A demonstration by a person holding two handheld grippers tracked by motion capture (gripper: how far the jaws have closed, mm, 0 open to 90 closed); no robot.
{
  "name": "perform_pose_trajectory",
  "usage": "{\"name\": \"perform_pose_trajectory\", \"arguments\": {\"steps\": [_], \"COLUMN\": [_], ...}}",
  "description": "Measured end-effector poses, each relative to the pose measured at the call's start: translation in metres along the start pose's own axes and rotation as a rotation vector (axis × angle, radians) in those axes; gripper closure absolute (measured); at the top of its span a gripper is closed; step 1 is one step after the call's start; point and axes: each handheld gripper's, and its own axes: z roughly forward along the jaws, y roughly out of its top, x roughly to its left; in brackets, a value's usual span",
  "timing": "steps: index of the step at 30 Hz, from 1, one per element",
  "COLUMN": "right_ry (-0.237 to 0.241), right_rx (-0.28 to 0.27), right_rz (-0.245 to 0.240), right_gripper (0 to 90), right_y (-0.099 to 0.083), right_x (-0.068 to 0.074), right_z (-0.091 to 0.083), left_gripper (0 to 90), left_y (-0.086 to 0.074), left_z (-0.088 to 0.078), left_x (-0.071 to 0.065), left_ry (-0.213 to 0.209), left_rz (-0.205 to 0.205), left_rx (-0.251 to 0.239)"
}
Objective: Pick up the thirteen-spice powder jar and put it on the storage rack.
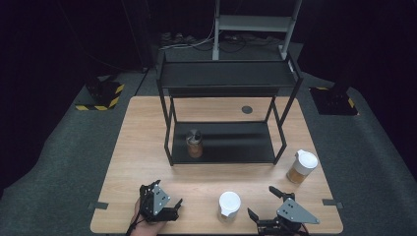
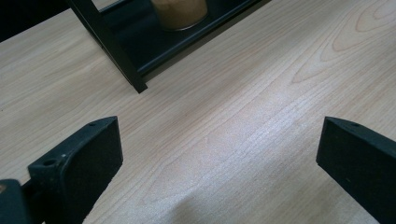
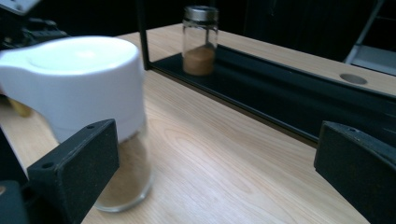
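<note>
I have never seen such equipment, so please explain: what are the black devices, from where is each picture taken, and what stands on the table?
A person holds two hand-held clamps. The high view looks down on the wooden table; there the left gripper and right gripper sit near its front edge. The other two pictures come from cameras riding on each clamp.

Both are open and hold nothing. A white-capped jar stands between them, another white-capped jar at the right, and a metal-capped jar on the black rack.

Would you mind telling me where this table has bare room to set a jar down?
Free: the table left of the black rack, and the rack's lower shelf right of the spice jar. Crowded: the near edge, where the white-lidded jar stands between the left gripper and right gripper.
</note>
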Motion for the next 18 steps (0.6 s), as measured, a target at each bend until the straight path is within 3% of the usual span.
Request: {"name": "perform_pose_trajectory", "arguments": {"steps": [18], "right_ry": [0.088], "right_rx": [-0.012], "right_rz": [-0.005], "right_gripper": [0.0], "right_y": [0.003], "right_x": [0.011], "right_z": [0.009], "left_gripper": [0.8], "left_y": [0.000], "left_z": [0.000], "left_x": [-0.001], "left_ry": [0.001], "left_rz": [0.015], "left_rx": [0.000]}}
